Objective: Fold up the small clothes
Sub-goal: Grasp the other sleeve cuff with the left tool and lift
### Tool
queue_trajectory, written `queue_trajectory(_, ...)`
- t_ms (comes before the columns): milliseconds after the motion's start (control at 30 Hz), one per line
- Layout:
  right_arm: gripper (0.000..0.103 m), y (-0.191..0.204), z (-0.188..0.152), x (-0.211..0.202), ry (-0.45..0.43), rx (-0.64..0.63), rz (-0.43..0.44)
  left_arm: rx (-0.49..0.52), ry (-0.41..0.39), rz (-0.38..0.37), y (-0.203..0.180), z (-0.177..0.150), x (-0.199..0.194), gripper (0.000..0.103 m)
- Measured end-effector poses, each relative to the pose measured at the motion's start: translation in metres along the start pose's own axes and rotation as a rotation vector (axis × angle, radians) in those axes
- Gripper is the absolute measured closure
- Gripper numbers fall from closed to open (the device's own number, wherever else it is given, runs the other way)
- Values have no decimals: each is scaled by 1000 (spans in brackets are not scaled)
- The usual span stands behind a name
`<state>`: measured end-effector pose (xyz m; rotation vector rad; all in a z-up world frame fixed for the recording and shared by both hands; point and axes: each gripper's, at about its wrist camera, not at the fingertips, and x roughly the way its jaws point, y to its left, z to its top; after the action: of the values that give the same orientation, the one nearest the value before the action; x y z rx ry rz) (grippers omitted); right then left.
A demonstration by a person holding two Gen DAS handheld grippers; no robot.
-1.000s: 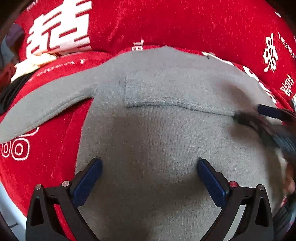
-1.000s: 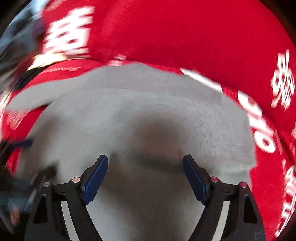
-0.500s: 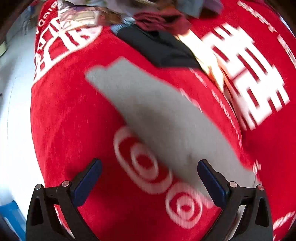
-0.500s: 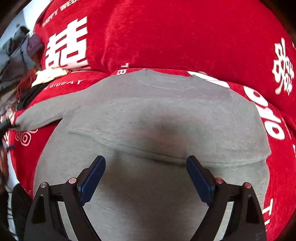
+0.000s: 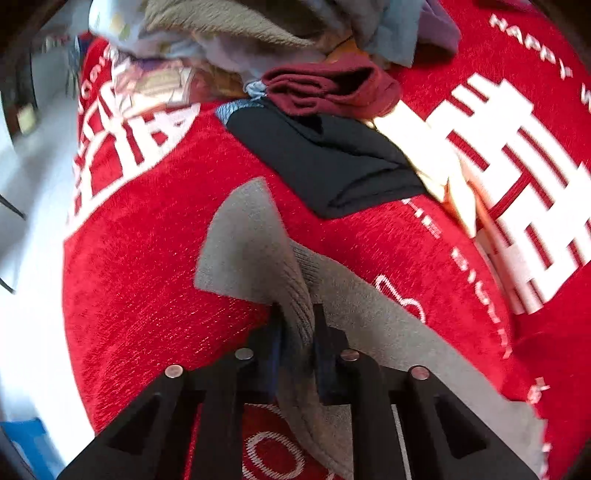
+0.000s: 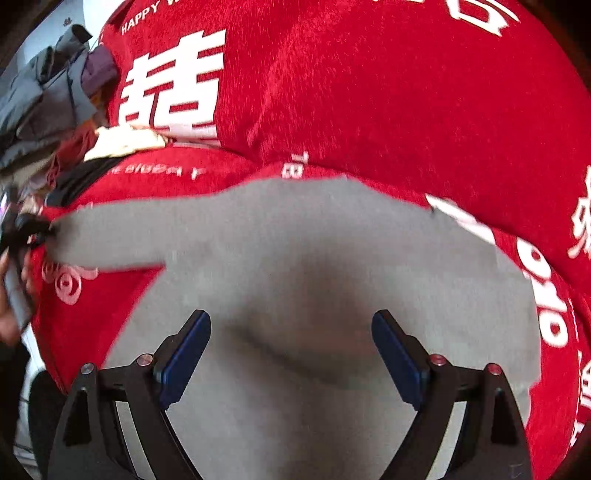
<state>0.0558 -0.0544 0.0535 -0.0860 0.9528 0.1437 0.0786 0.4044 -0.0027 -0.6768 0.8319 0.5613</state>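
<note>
A grey long-sleeved top [image 6: 314, 266] lies flat on a red cloth with white characters [image 6: 388, 92]. Its left sleeve [image 5: 255, 243] stretches out to the left. My left gripper [image 5: 297, 325] is shut on that sleeve near the cuff, with the fabric bunched between the jaws; it shows at the far left of the right wrist view [image 6: 35, 229]. My right gripper [image 6: 291, 339] is open and empty, hovering over the body of the top.
A pile of other clothes lies beyond the sleeve: a black garment [image 5: 332, 158], a dark red one [image 5: 332, 88], a cream one [image 5: 436, 158] and several pale ones [image 5: 229, 26]. The cloth's left edge [image 5: 70, 258] drops to a pale floor.
My left gripper swung left from over the top's body to the left sleeve and closed on it. The right gripper stayed open over the body.
</note>
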Motion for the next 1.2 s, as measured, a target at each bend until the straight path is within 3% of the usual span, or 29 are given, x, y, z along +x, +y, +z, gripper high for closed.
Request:
queue_trajectory(133, 12, 41, 39, 45, 33, -89, -14, -48, 11, -79, 9, -1, -9, 90)
queue_trajectory(267, 12, 85, 54, 113, 144, -204, -175, 4, -18, -98, -2, -4, -27, 90)
queue_trajectory(300, 13, 92, 53, 126, 181, -199, -173, 16, -24, -105, -3, -1, -30, 90)
queue_trajectory(367, 13, 107, 51, 134, 160, -162, -135, 26, -41, -122, -4, 2, -38, 90)
queue_trajectory(400, 13, 121, 50, 138, 181, -179, -80, 28, -46, -130, -4, 4, -42, 90)
queue_trajectory(467, 13, 148, 46, 135, 163, -289, -79, 36, -56, -133, -8, 6, -45, 90)
queue_trajectory(533, 15, 156, 44, 125, 147, -321, -43, 73, -67, -100, -17, 6, -46, 91)
queue_trajectory(667, 15, 106, 45, 80, 90, -152, 4, 110, -66, -83, -33, -1, -54, 91)
queue_trajectory(833, 15, -2, 23, 25, 30, 30, -71, 198, -22, -85, -79, -22, -61, 91)
queue_trajectory(967, 15, -94, -8, -7, 23, 180, -125, 303, 37, -85, -143, -59, -63, 91)
queue_trajectory(1033, 15, -125, -22, -20, 18, 234, -132, 361, 29, -96, -175, -78, -76, 91)
queue_trajectory(1200, 15, -186, -50, -43, -17, 310, -146, 550, -30, -209, -275, -154, -140, 91)
